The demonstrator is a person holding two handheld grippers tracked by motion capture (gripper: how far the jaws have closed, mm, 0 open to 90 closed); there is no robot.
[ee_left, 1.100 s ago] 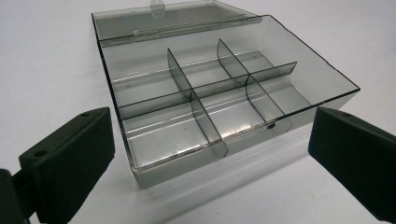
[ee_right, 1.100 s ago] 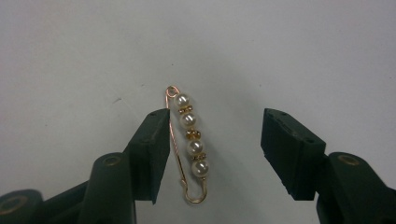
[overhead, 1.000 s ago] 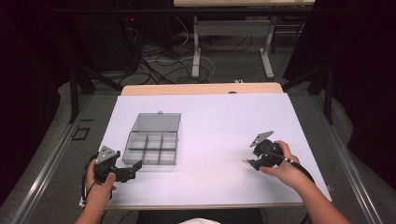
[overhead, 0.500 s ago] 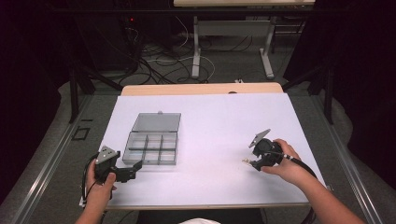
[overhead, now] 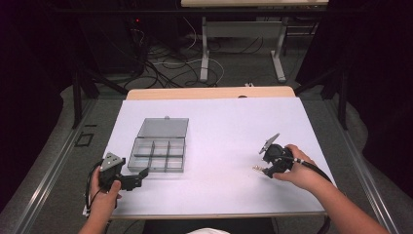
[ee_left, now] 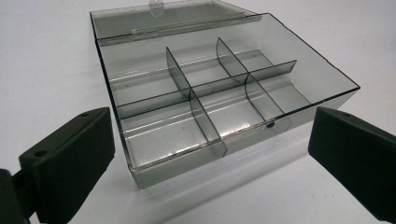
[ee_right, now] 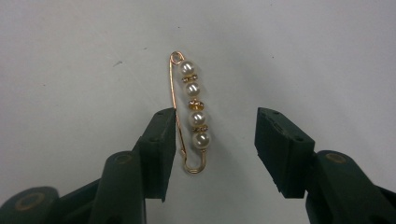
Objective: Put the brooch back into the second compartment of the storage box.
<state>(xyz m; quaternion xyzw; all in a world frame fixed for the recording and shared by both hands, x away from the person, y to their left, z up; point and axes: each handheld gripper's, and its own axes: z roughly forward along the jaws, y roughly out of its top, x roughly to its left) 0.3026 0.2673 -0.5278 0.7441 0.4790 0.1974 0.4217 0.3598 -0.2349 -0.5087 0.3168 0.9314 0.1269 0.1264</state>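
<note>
Gold-wire safety pin strung with four pearls (ee_right: 190,113) lies lengthwise between the right gripper (ee_right: 212,140)'s half-open, just-closing fingers (ee_right: 161,140), nearer one finger, nothing gripped yet.

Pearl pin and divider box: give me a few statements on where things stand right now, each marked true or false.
1. The pearl pin lies on the white table between the jaws of the right hand-held gripper. True; those jaws have just been closing, with a gap left on one side.
2. The divider box has its lid shut. False: the lid lies open behind it.
3. The box's compartments hold beads. False: all look empty.
4. The left hand-held gripper is open, facing the box. True.
5. The pin carries four pearls. True.
</note>
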